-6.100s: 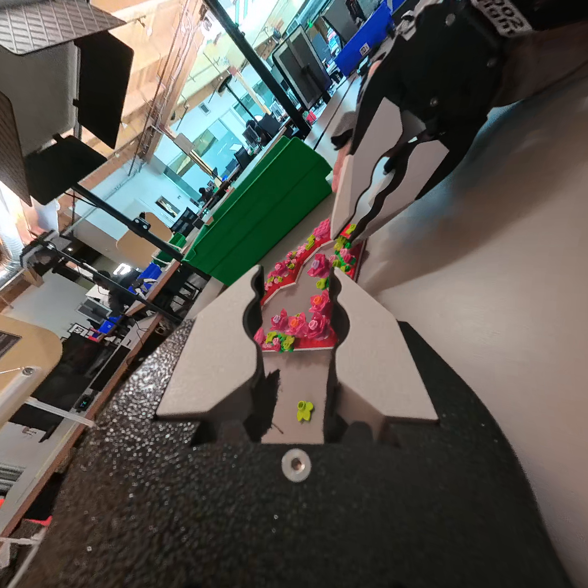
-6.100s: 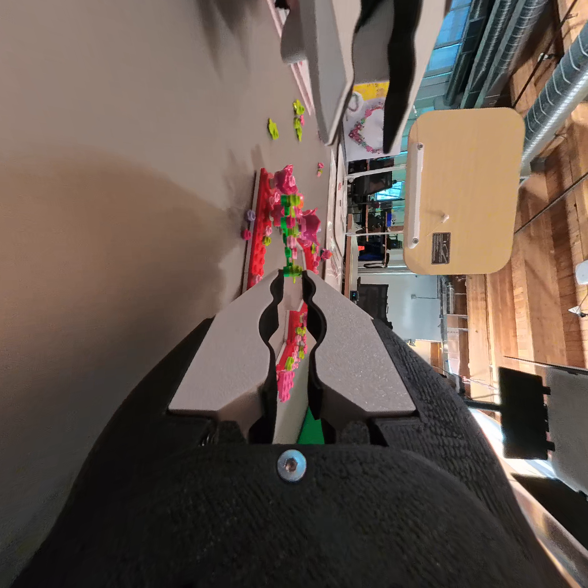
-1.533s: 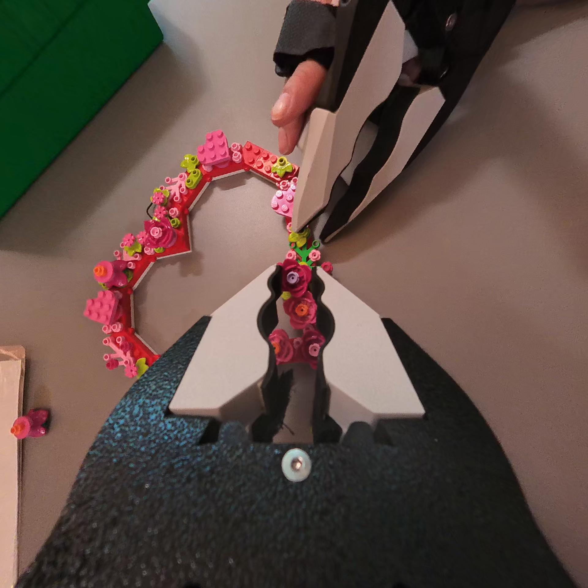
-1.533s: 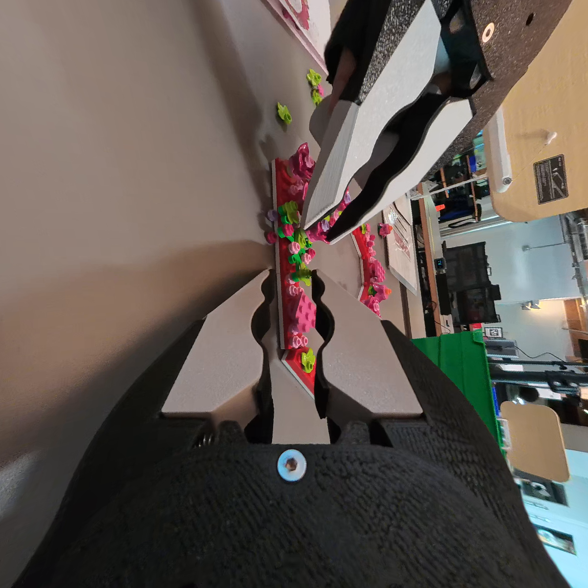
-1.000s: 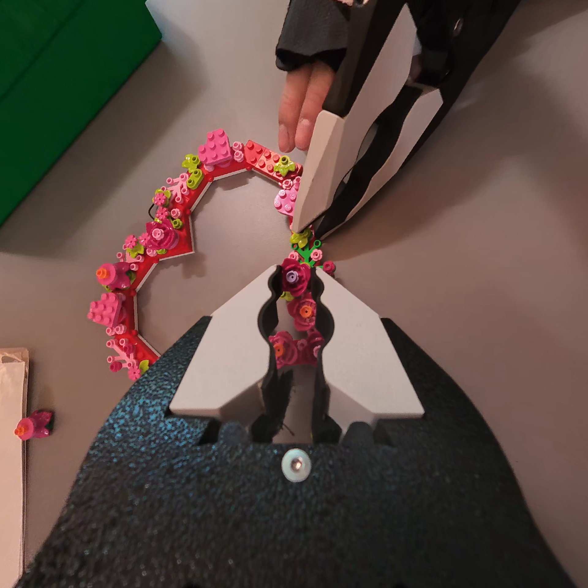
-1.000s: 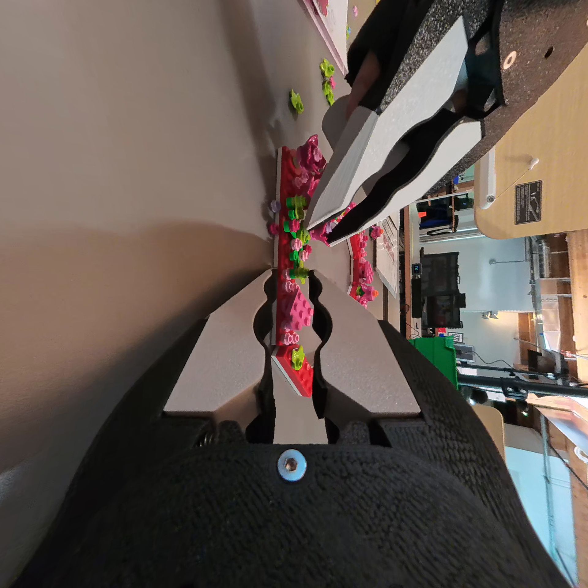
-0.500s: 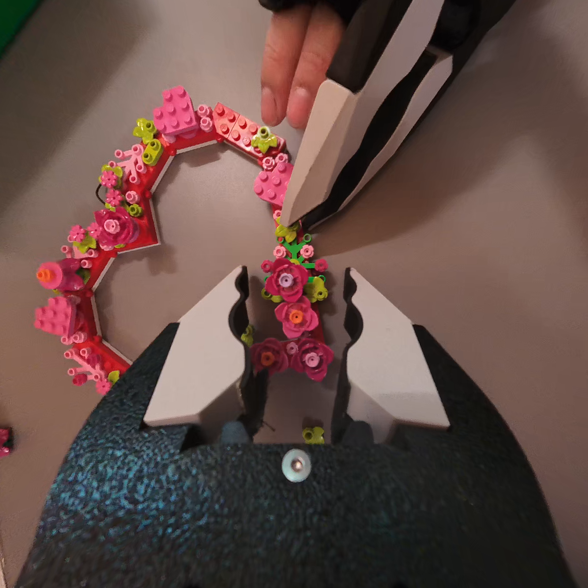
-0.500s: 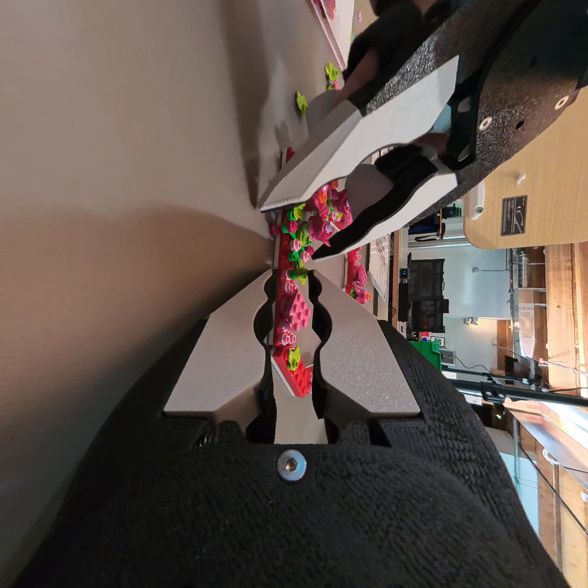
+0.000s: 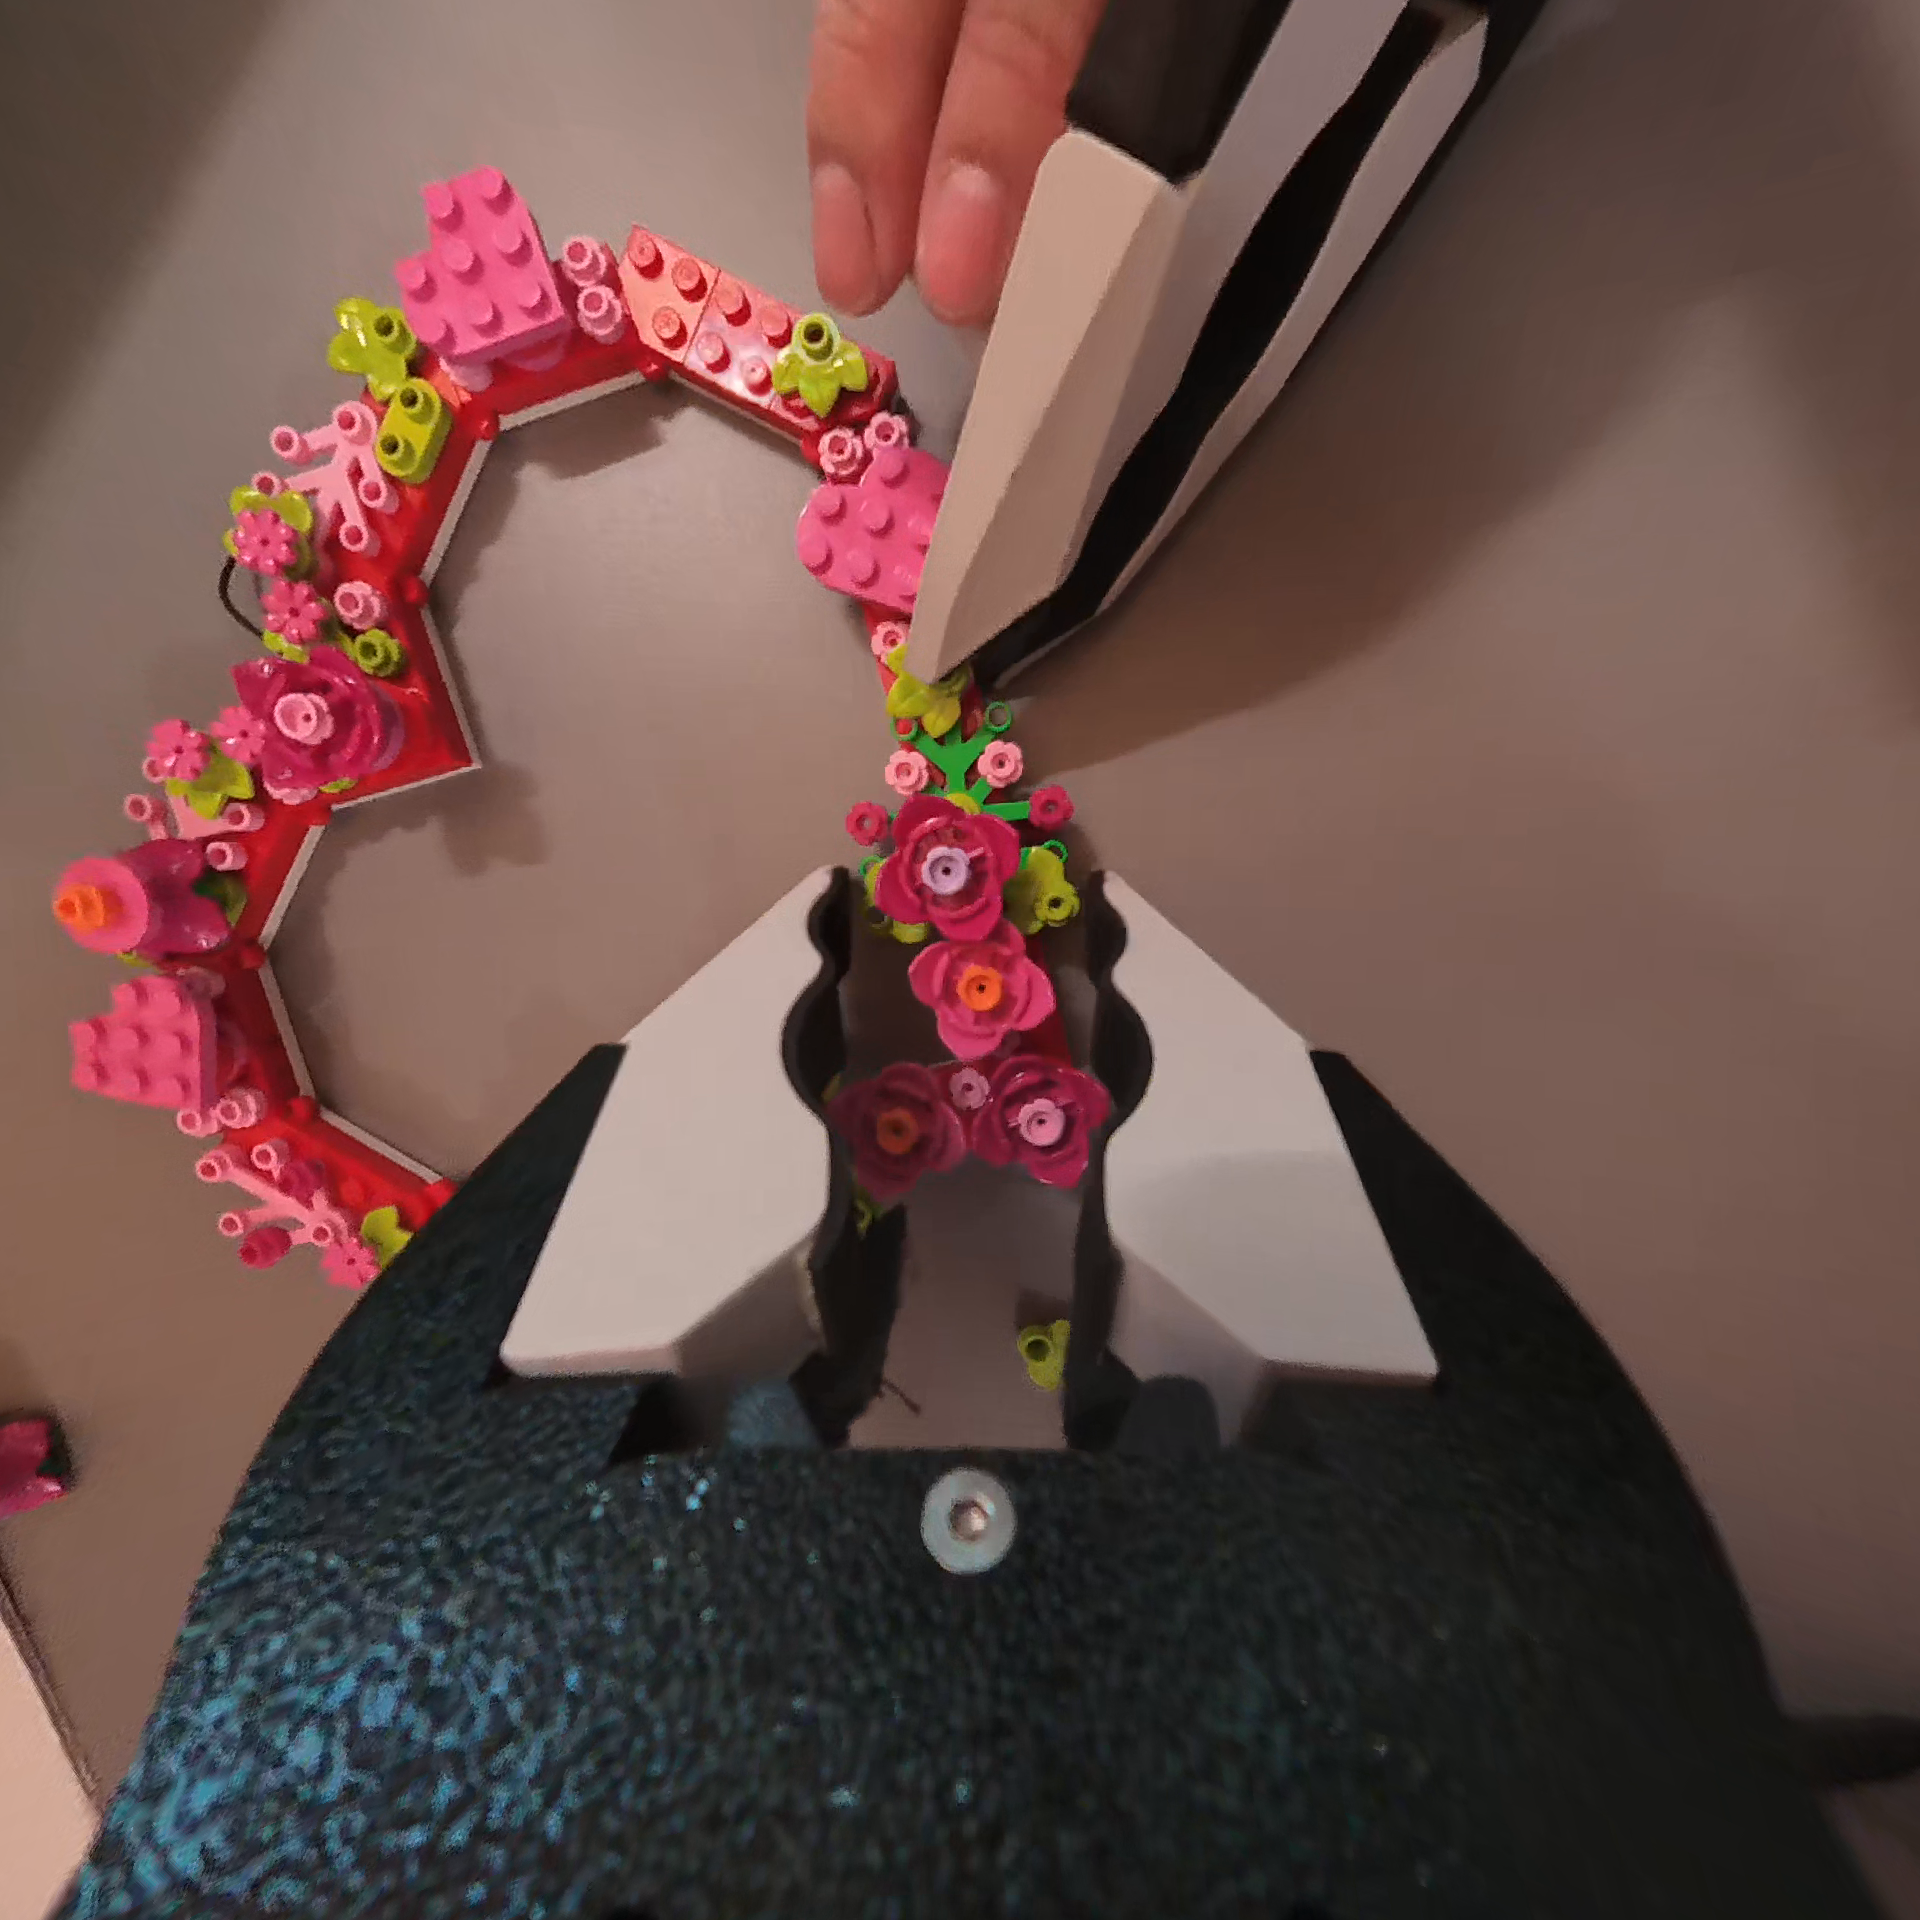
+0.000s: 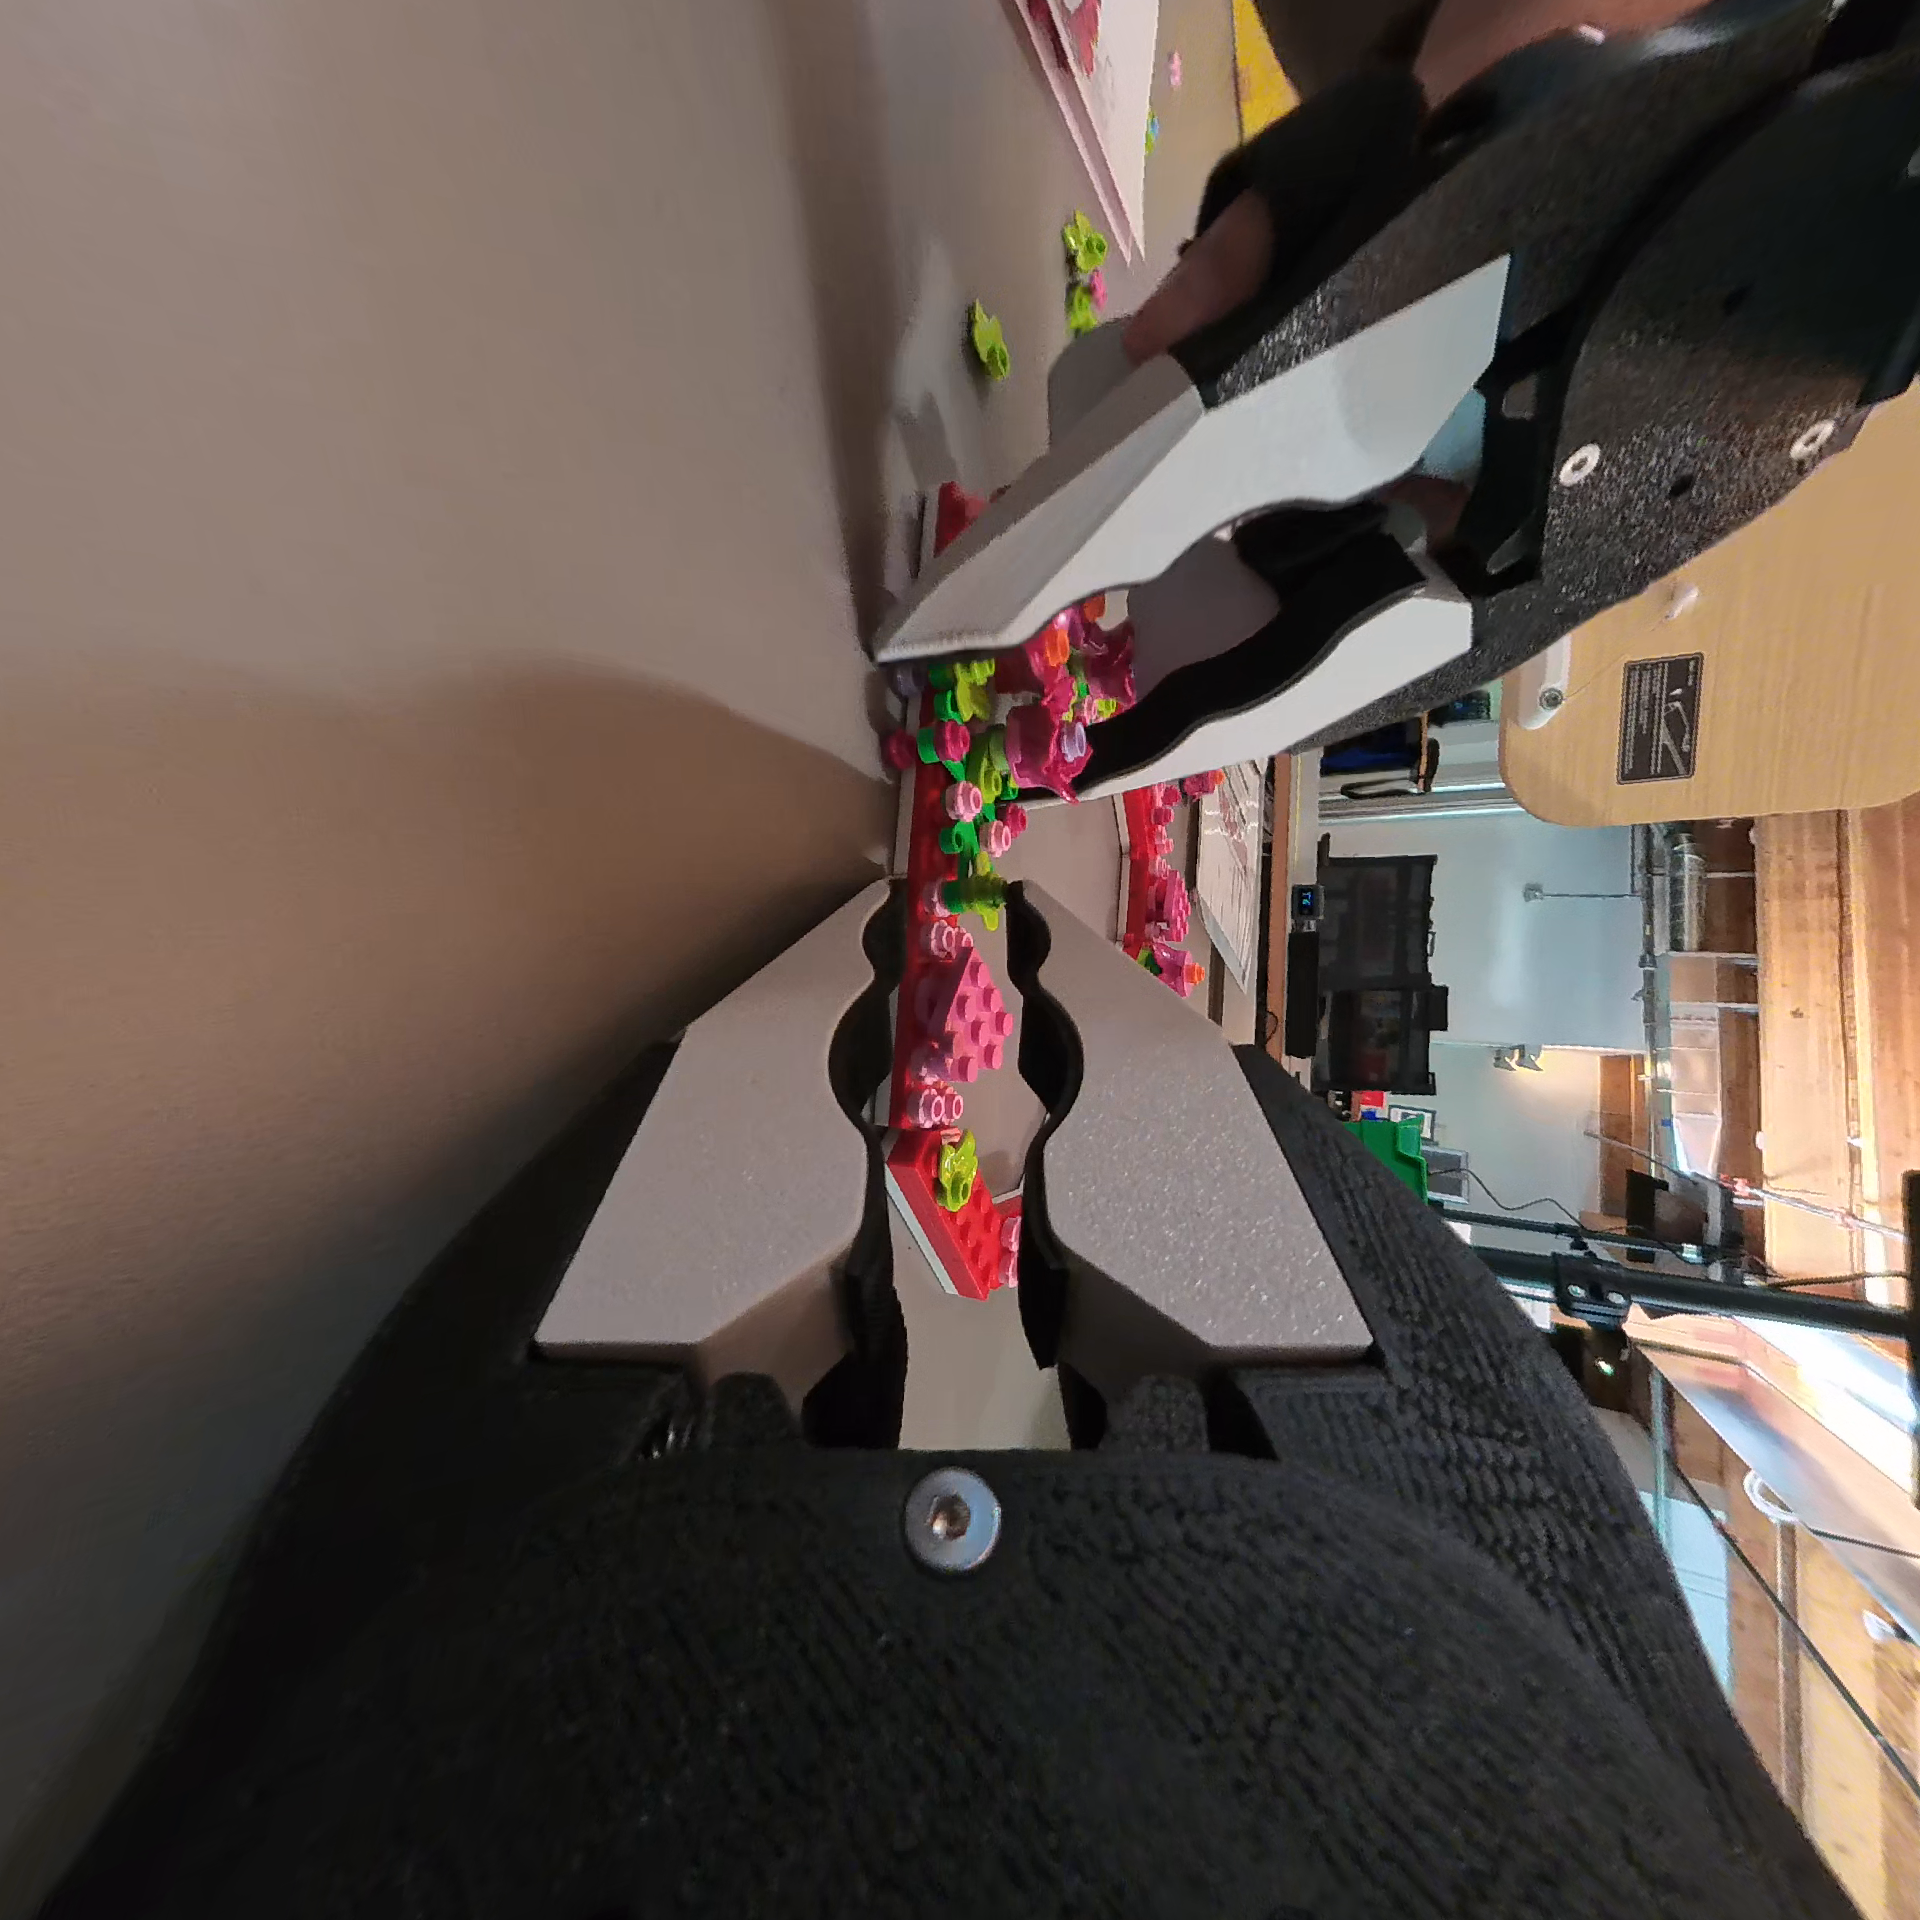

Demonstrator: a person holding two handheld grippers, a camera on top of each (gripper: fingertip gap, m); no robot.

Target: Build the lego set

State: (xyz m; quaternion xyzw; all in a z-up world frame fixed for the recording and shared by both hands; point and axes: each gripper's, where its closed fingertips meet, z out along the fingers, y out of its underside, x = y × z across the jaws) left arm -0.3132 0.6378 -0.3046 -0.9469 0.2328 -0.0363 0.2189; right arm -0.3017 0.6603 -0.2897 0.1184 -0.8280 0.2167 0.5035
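Loose bud piece (image 9: pixel 23 1463): a magenta piece is seen at the far left edge of the left wrist view, lying on the grey table (image 9: pixel 1507 831) apart from the build.
Wreath (image 9: pixel 343 675): a red ring of angled plates is laid flat on the table, studded with pink heart bricks, lime leaves, small pink blossoms and magenta roses; its lower part is hidden by the left gripper's body.
Rose cluster (image 9: pixel 961 997): four magenta roses with orange and lilac centres are carried on the ring's right side, framed between the left gripper's fingers.
Left gripper (image 9: pixel 966 894): its fingers are spread apart on either side of the rose cluster, with clear gaps to the flowers; nothing is clamped.
Lime leaf piece (image 9: pixel 1044 1351): one loose piece is seen on the table between the finger bases.
Right gripper (image 10: pixel 951 894): its fingers are drawn close about the ring's upper right stretch, with the pink heart brick (image 10: pixel 966 1023) framed between them; whether the plate is truly pinched cannot be told.
Hand (image 9: pixel 914 135): two bare fingertips are shown beside the right gripper, just above the ring.
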